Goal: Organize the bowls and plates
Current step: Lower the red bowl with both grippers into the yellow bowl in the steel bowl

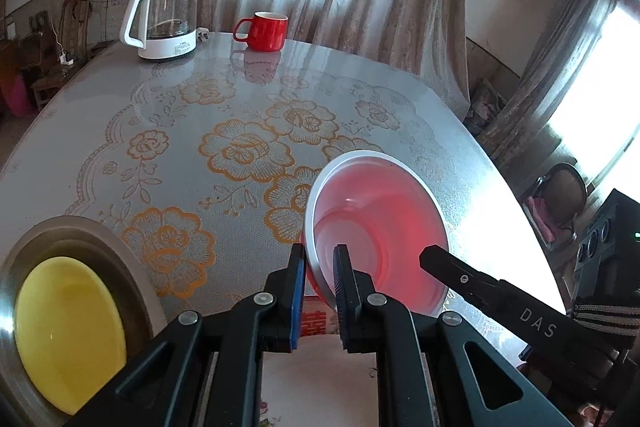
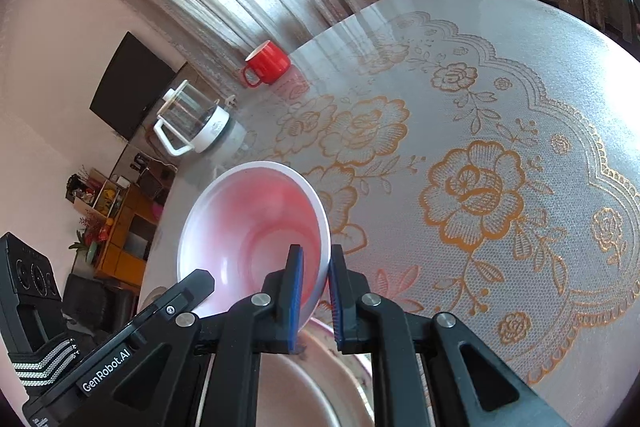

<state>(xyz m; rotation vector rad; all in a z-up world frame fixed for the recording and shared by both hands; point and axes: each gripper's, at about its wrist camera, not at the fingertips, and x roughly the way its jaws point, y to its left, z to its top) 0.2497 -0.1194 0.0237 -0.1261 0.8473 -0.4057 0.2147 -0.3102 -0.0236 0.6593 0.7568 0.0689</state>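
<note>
A red bowl with a white rim [image 1: 380, 223] [image 2: 256, 223] hangs tilted above the table, held from two sides. My left gripper [image 1: 320, 263] is shut on its near-left rim, one pad inside and one outside. On the opposite rim my right gripper [image 2: 314, 267] is shut the same way. In the left wrist view the right gripper [image 1: 434, 257] reaches in from the right. A yellow bowl [image 1: 68, 331] sits inside a grey-brown plate [image 1: 120, 255] at the lower left. A pale plate [image 2: 320, 383] lies under my right gripper, mostly hidden.
The round table [image 1: 248, 99] has a lace cloth with gold flowers. A glass kettle on a white base [image 1: 168, 23] and a red mug [image 1: 264, 31] stand at its far edge. Curtains hang behind; a chair [image 1: 560, 195] stands off the right edge.
</note>
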